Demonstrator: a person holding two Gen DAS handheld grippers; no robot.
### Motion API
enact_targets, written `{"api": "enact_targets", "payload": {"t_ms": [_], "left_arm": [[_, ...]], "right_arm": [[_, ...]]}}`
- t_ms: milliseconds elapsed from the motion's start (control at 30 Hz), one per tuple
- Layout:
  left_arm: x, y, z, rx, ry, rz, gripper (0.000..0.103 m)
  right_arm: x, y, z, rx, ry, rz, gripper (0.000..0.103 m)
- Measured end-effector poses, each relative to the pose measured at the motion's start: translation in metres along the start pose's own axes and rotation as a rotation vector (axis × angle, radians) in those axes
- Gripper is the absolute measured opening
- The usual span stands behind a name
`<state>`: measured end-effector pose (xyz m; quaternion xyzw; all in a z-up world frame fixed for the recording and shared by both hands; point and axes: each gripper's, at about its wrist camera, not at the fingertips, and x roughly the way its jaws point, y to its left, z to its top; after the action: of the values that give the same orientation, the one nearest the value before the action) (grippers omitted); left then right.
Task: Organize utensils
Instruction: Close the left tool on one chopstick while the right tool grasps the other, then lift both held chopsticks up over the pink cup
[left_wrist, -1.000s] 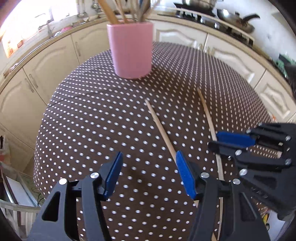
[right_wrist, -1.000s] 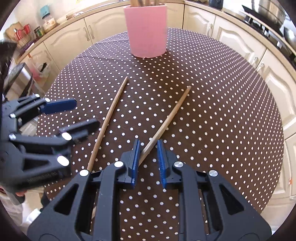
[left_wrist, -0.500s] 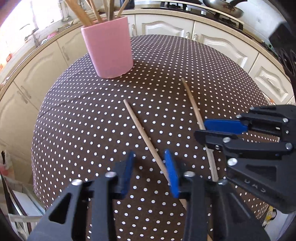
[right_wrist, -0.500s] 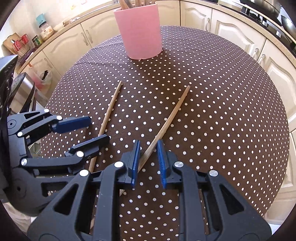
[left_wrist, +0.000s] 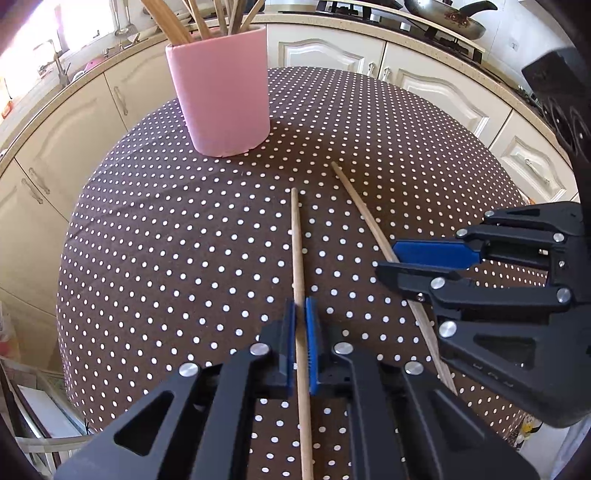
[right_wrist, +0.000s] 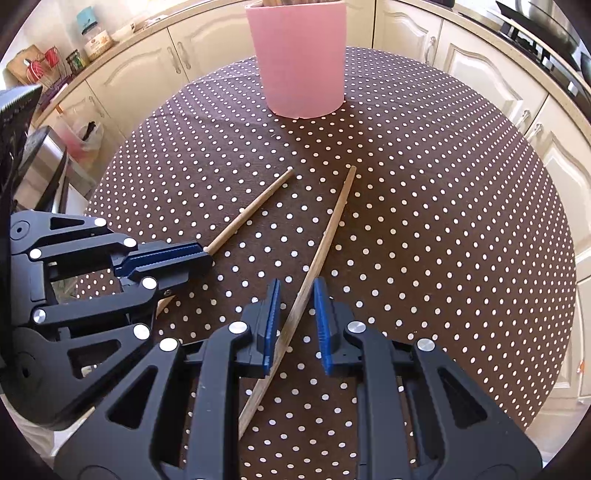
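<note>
While left gripper (left_wrist: 300, 332) clamps one chopstick (left_wrist: 296, 236), right gripper (right_wrist: 295, 317) straddles another

light: bright daylight, upper left | glare: blown-out window (left_wrist: 22, 55) | shadows: soft | edges: fisheye-curved, dark vignette | focus: sharp

A brown tablecloth (left_wrist: 155, 258) with white dots covered the round counter under and ahead of the fingers. Beyond its far edge ran cream cabinet doors (left_wrist: 325, 51) with metal handles. Far ahead and to the right of the fingers, a frying pan (left_wrist: 443, 11) sat on the stove (left_wrist: 369, 9). In the right wrist view, jars (right_wrist: 94, 35) stood far ahead to the left, and a plastic bag (right_wrist: 79, 138) hung lower on that side.
</note>
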<state>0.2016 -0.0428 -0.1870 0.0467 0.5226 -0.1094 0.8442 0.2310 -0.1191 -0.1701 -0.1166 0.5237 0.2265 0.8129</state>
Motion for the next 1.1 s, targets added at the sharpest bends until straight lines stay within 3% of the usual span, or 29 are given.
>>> {"api": "enact_targets", "payload": {"t_ms": [200,433,667,933,1100], "left_arm": [[-0.003,0.005,-0.005,-0.014,-0.018,-0.009,0.006],[-0.013,0.016,-0.012,-0.053,-0.084,-0.018,0.006],[-0.043,0.028,-0.012,-0.086,-0.225,-0.045,0.006],[-0.075,0.049,-0.016,-0.165,-0.404,-0.119,0.006],[-0.091,0.051,-0.013,-0.176,-0.498,-0.113,0.006]], "right_arm": [[0.002,0.002,0.002,0.016,-0.015,0.009,0.007],[-0.010,-0.016,-0.011,0.068,-0.096,0.050,0.006],[-0.031,-0.038,-0.017,0.099,-0.190,0.075,0.006],[-0.076,-0.051,-0.023,0.117,-0.390,0.057,0.006],[-0.097,-0.055,-0.023,0.135,-0.487,0.071,0.006]]}}
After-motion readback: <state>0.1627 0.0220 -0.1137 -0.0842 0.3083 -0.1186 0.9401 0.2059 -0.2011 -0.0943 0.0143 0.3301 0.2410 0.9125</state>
